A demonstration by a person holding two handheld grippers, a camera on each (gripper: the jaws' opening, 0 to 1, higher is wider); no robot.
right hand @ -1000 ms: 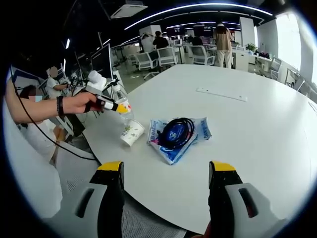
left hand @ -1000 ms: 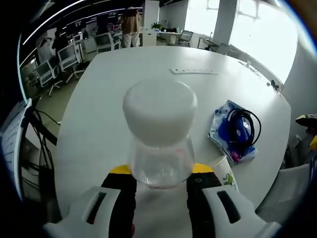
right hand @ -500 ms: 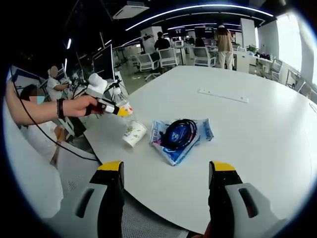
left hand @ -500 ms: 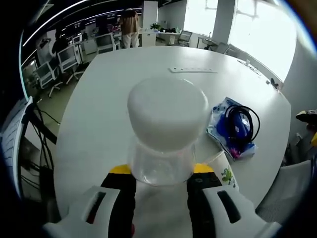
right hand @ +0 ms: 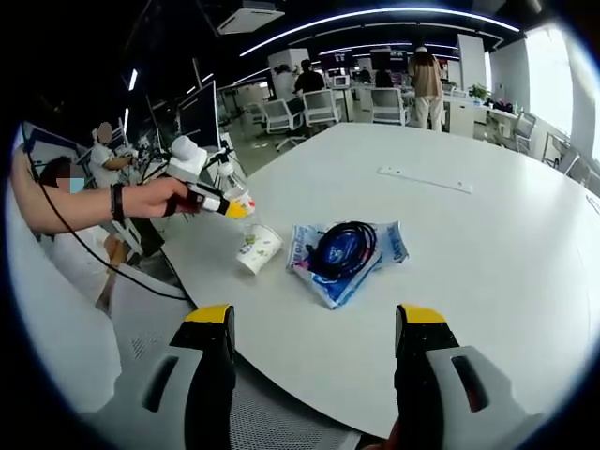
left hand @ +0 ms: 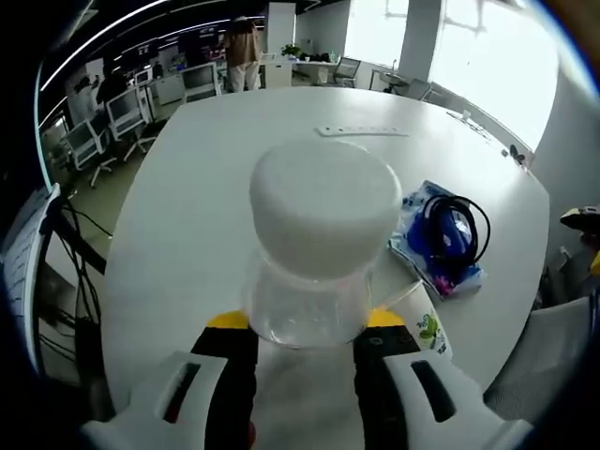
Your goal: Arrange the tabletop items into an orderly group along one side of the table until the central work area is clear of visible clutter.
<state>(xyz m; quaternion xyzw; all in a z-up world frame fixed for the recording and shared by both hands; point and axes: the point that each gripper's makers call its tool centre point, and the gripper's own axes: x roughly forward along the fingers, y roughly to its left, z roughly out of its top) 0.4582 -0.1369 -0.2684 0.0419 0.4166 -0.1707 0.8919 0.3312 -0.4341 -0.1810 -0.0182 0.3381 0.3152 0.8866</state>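
My left gripper [left hand: 305, 330] is shut on a clear plastic bottle [left hand: 305, 302] with a wide white cap [left hand: 323, 220], which points away from the camera. In the right gripper view a hand holds that left gripper [right hand: 223, 203] near the table's left edge, just above a paper cup [right hand: 256, 248] lying on its side. The paper cup [left hand: 427, 330] lies right of the bottle. A blue bag with a coiled black cable [left hand: 442, 239] rests further right, and the blue bag [right hand: 347, 248] also sits mid-table. My right gripper [right hand: 317, 328] hangs open over the near table edge, holding nothing.
A flat white strip [left hand: 364, 132] lies far across the round white table [left hand: 187, 216]; the white strip [right hand: 425, 179] is beyond the bag. Office chairs [right hand: 291, 112] and people stand behind. A person's arm [right hand: 75, 206] reaches in at left.
The bottle's cap has drifted a little to the right and looms larger in the left gripper view. The left hand shifted slightly near the cup. The right gripper stayed open and still.
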